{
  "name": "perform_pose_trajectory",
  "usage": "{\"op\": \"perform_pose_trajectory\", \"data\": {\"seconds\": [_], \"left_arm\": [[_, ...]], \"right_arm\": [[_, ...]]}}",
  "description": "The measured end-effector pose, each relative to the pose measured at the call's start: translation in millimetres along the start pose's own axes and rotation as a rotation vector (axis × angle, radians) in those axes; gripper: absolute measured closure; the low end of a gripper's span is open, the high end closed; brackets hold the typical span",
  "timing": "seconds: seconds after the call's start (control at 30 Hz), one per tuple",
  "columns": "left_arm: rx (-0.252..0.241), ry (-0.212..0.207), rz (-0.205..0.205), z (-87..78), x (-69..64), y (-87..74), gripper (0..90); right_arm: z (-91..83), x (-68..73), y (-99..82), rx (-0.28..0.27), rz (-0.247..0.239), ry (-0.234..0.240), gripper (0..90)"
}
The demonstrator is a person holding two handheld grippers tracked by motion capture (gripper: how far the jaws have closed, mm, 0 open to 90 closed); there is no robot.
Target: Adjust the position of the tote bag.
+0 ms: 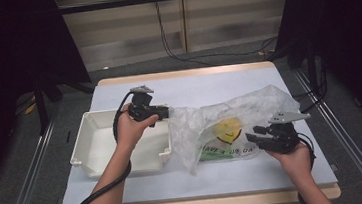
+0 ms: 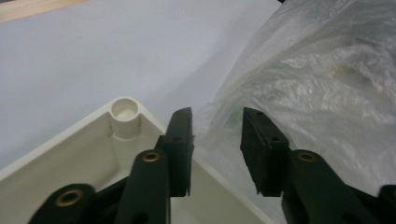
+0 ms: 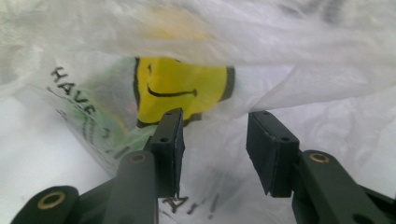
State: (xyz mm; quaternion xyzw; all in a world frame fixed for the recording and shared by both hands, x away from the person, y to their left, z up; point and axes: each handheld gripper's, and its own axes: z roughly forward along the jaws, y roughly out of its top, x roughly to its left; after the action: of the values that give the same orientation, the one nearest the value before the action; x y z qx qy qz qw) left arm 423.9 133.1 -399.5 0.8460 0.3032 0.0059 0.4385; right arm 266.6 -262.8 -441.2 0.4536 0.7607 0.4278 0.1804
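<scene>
While the left gripper [image 1: 166,112] gapes over the white tray's [image 1: 89,147] far right corner, the right gripper [image 1: 251,136], open, faces the plastic bag [image 1: 235,112] mid-bench.

The table [image 1: 192,81] has a pale wooden edge and a white cover. It stands on a grey floor [image 1: 20,172]. Beyond its far edge runs a light panelled wall [image 1: 221,22], with a black cable [image 1: 168,38] hanging down it to the floor. Dark curtains [image 1: 12,43] flank both sides, and metal rails [image 1: 345,131] lie along the floor.
</scene>
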Motion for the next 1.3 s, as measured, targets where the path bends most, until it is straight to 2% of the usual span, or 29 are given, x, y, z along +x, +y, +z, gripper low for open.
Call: {"op": "perform_pose_trajectory", "data": {"seconds": [0.1, 0.23, 0.27, 0.33, 0.47, 0.7, 0.77, 0.87, 0.9, 0.97, 1.03, 1.17, 1.3], "left_arm": [[0.019, 0.011, 0.022, -3.5, -1.1, -1.6, 52.5], [0.006, 0.012, 0.026, -8.4, -0.1, -5.5, 48.0], [0.022, 0.02, 0.032, -10.5, 1.0, -6.0, 46.8], [0.011, 0.021, 0.028, -11.5, 1.5, -8.2, 44.8], [0.02, 0.023, 0.047, -15.0, 2.0, -11.1, 39.9], [0.019, 0.042, 0.056, -27.9, 2.8, -13.0, 38.6], [0.01, 0.034, 0.059, -30.3, 2.2, -12.7, 38.3], [0.019, 0.039, 0.07, -34.4, 0.7, -11.3, 36.3], [0.005, 0.038, 0.068, -34.9, 0.8, -11.2, 35.7], [0.004, 0.041, 0.065, -37.1, 0.1, -10.3, 35.6], [0.0, 0.028, 0.064, -38.1, -1.3, -7.9, 34.5], [-0.015, 0.012, 0.066, -37.9, -9.1, 0.9, 29.0], [-0.018, -0.003, 0.09, -37.8, -18.7, 12.9, 23.5]], "right_arm": [[0.2, 2.4, 2.0, -0.01, -0.002, 0.005, 54.3], [-0.8, 3.1, 1.8, -0.009, -0.002, 0.009, 52.8], [-0.9, 3.1, 1.6, -0.009, 0.002, 0.007, 51.7], [-0.2, 2.6, 1.5, -0.012, 0.012, 0.007, 50.3], [1.7, 3.9, 2.5, -0.01, 0.012, 0.018, 50.4], [4.2, 10.4, 6.9, -0.015, 0.001, 0.035, 47.2], [5.1, 12.0, 7.7, -0.009, -0.004, 0.033, 45.8], [6.1, 12.7, 8.2, -0.014, -0.002, 0.033, 43.0], [5.9, 12.6, 8.1, -0.011, 0.001, 0.032, 43.0], [6.0, 12.1, 7.7, -0.008, 0.0, 0.025, 42.7], [6.3, 11.3, 7.5, -0.011, 0.0, 0.028, 42.1], [7.4, 12.4, 8.2, -0.012, 0.007, 0.029, 40.2], [9.9, 13.9, 8.4, -0.002, 0.006, 0.031, 39.3]]}}
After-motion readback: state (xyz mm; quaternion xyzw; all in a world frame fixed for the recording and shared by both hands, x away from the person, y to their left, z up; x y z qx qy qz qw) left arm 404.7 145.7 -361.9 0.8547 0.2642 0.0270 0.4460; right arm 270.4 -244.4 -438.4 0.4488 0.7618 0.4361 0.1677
